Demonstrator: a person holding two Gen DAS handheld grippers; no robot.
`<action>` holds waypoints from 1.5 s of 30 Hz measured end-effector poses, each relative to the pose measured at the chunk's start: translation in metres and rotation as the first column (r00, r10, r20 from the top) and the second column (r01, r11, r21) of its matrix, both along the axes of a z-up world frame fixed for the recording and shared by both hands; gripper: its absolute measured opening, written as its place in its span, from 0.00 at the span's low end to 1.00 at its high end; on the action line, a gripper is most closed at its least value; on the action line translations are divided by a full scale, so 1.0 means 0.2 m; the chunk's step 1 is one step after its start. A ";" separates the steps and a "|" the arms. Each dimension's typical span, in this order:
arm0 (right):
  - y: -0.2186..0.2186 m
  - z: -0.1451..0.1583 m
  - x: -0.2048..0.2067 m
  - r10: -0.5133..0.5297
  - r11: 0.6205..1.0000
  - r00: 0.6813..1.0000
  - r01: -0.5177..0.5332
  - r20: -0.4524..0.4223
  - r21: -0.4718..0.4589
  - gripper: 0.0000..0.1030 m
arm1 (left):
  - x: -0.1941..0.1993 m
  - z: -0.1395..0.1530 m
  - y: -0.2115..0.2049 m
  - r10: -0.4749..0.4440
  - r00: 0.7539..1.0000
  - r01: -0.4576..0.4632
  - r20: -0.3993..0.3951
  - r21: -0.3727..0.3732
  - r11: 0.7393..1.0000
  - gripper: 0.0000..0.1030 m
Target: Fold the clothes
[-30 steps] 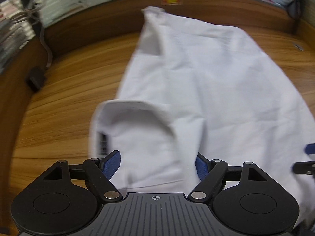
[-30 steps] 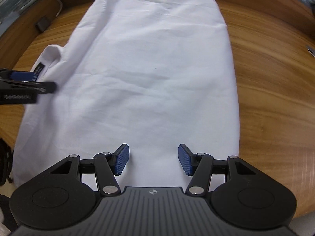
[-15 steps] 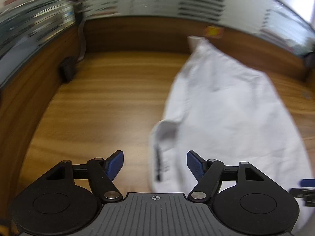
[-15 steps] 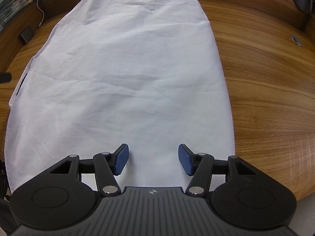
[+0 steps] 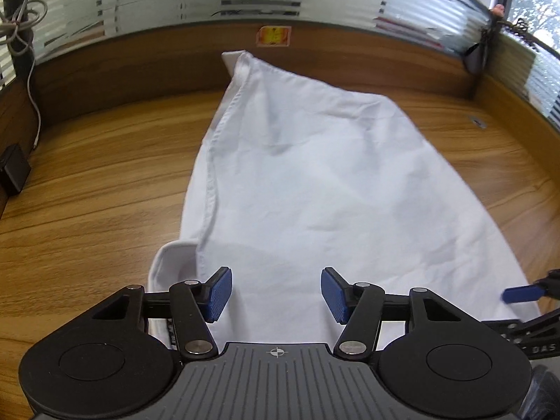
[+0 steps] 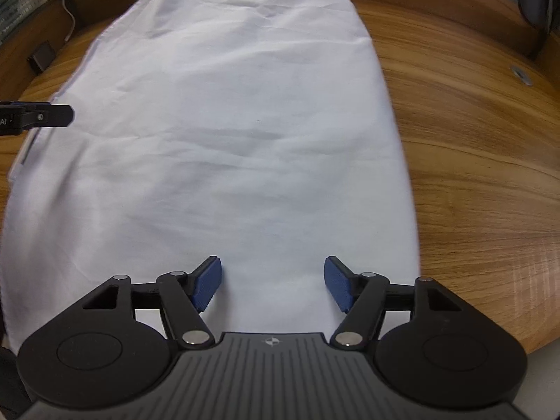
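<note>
Blue-padded black left gripper [image 5: 276,294] hangs over the near edge of the white cotton garment [image 5: 315,182], jaws closing with nothing pinched. Matching right gripper [image 6: 273,285] is opening, also unloaded. Garment lies flat on the wood-grain table [image 6: 472,140].

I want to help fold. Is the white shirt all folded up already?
Only partly. The white shirt lies as one long flat panel on the wooden table, with a bit of collar poking out from under its left edge.
</note>
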State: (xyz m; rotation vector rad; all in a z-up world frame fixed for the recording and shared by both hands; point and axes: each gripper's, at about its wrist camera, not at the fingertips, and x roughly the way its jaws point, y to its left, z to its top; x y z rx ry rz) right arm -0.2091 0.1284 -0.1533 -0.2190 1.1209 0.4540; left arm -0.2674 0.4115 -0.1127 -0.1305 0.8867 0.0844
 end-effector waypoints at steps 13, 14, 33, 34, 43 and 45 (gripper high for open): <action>-0.06 0.41 0.53 0.043 0.997 0.998 -0.046 0.047 0.065 0.69 | 0.07 0.21 0.15 0.043 0.999 -0.042 0.019 -0.013 0.999 0.59; -0.05 0.44 0.60 0.071 0.994 0.996 -0.076 0.059 0.074 0.68 | 0.09 0.22 0.15 0.045 0.999 -0.045 0.022 -0.012 0.999 0.59; 0.47 0.39 1.98 0.451 0.882 0.892 -0.444 -0.011 0.159 0.25 | 0.59 0.26 0.03 0.087 0.996 -0.087 0.006 -0.021 0.996 0.58; 0.50 0.36 2.02 0.465 0.876 0.885 -0.456 -0.026 0.157 0.26 | 0.63 0.24 0.03 0.070 0.998 -0.070 0.004 -0.024 0.997 0.58; 0.72 0.08 2.14 0.560 0.828 0.815 -0.547 -0.150 0.121 0.57 | 0.95 0.11 0.01 -0.057 0.998 0.056 -0.017 -0.080 0.995 0.58; 0.74 0.05 2.13 0.583 0.812 0.796 -0.566 -0.162 0.140 0.57 | 1.00 0.09 0.02 -0.075 0.997 0.073 -0.017 -0.095 0.993 0.58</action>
